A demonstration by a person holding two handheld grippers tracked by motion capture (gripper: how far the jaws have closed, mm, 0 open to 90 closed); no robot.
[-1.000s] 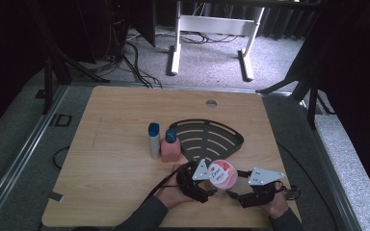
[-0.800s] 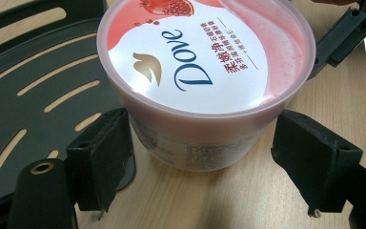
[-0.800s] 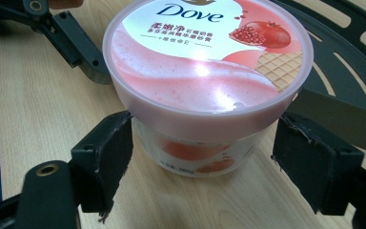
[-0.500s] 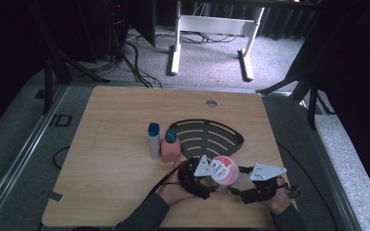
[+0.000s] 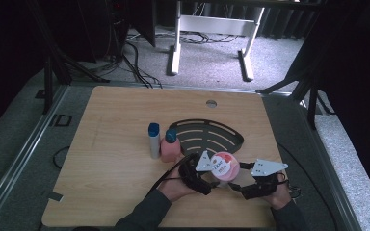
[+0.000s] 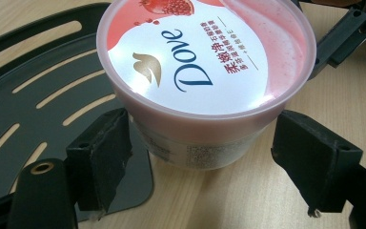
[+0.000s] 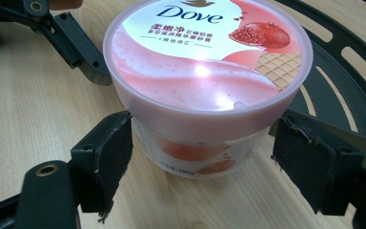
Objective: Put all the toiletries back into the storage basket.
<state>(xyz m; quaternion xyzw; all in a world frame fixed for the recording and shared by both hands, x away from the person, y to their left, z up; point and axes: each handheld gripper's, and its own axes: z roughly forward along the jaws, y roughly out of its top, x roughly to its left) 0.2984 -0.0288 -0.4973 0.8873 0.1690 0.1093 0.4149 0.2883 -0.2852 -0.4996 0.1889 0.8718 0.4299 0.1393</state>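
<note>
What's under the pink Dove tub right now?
The tub sits partly on the black slotted tray and partly on the wooden table, straddling the tray's edge. Its base covers that part of the edge, so how far the overlap runs is hidden.

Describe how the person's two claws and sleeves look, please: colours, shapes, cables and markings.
Both claws are black. The left claw and the right claw each carry a pale grey three-cornered plate on top. Their fingers are blocky black pads with rough edges and round screw holes. A black cable trails from the left one. The left sleeve is dark grey.
</note>
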